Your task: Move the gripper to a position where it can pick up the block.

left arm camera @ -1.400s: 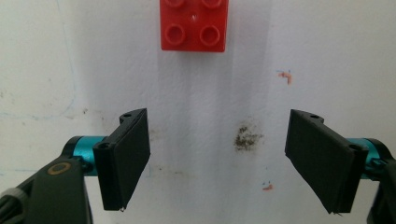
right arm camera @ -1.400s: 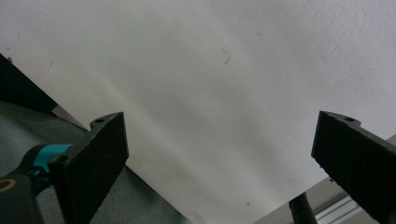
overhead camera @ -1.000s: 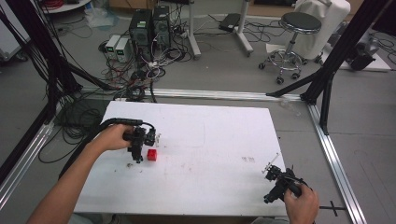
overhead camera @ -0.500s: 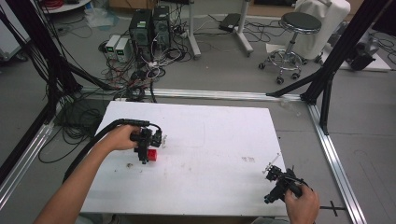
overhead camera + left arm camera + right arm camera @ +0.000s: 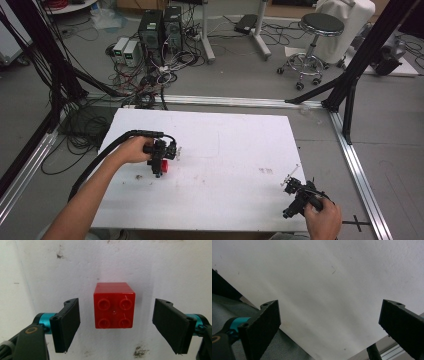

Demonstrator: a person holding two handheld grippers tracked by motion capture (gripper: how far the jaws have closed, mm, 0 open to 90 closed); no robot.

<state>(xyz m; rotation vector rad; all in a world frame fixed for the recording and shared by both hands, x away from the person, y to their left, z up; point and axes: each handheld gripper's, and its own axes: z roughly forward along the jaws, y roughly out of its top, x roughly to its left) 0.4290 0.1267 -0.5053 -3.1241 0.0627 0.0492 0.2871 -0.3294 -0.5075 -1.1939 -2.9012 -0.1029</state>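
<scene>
A red block (image 5: pixel 114 305) sits on the white table (image 5: pixel 235 150). The left gripper (image 5: pixel 116 326) has its jaws wide open, one on each side of the block, not touching it. The right gripper (image 5: pixel 329 327) is open too, near the table's corner.

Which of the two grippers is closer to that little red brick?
Left. The left gripper hangs right over the red brick, jaws open either side; the right gripper sits far across the table.

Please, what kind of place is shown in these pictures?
Probably a robotics or data-recording lab: a white table inside a black metal frame, desktop computers with tangled cables on the floor, and a round stool.
</scene>
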